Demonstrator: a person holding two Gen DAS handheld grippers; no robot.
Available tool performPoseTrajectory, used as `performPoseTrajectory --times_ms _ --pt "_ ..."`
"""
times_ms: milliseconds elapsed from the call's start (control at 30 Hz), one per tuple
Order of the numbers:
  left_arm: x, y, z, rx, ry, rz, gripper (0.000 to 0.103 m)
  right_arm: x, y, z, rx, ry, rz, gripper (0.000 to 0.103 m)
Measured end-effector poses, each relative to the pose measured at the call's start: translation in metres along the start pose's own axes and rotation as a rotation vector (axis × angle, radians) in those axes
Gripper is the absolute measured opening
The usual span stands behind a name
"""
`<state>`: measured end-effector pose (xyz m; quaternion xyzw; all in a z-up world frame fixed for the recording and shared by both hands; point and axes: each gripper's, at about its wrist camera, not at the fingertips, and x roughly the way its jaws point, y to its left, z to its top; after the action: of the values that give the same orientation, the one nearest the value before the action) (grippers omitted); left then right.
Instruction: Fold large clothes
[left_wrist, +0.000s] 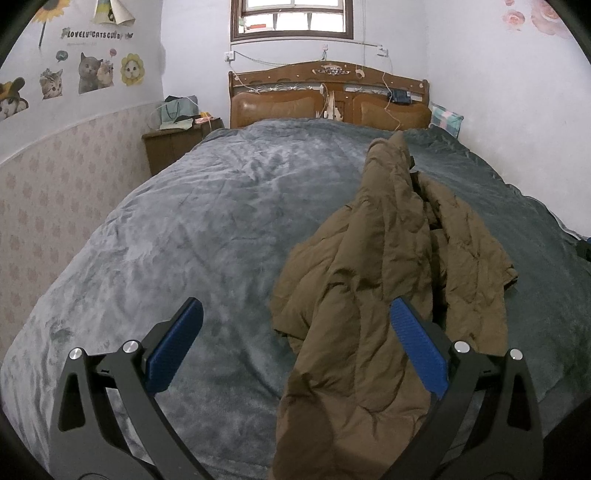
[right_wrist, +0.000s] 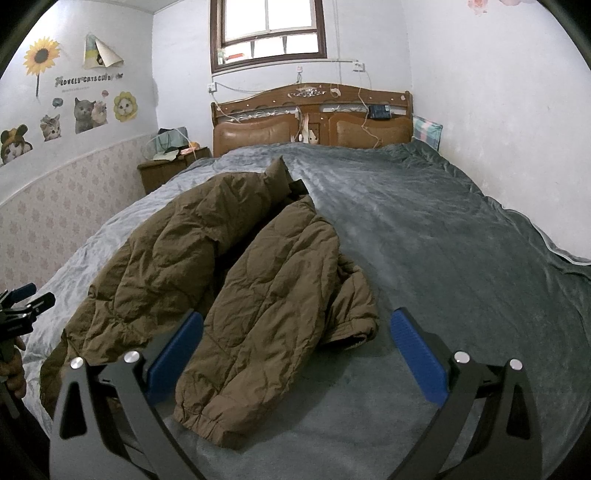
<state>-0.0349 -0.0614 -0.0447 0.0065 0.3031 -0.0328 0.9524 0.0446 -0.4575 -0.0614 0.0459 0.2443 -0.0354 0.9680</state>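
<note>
A brown quilted jacket (left_wrist: 391, 266) lies crumpled on the grey bed cover (left_wrist: 207, 221), collar toward the headboard. My left gripper (left_wrist: 295, 343) is open above the bed's near edge; the jacket's near hem hangs between its blue pads, closer to the right pad (left_wrist: 417, 347). In the right wrist view the jacket (right_wrist: 236, 258) lies left of centre, one sleeve toward me. My right gripper (right_wrist: 295, 354) is open over the jacket's near sleeve and cuff, touching nothing. The left gripper (right_wrist: 22, 302) shows at the left edge of that view.
A wooden headboard (left_wrist: 328, 96) stands at the far end under a window. A bedside cabinet (left_wrist: 173, 144) with bags is at the far left. A pillow (left_wrist: 445, 118) leans in the far right corner. Walls close in on both sides of the bed.
</note>
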Motion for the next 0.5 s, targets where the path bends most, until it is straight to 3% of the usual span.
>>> performPoseTrajectory --times_ms 500 --pt "0.010 -0.001 -0.001 0.013 0.004 0.001 0.100 0.007 -0.004 -0.001 0.054 0.034 0.003 0.101"
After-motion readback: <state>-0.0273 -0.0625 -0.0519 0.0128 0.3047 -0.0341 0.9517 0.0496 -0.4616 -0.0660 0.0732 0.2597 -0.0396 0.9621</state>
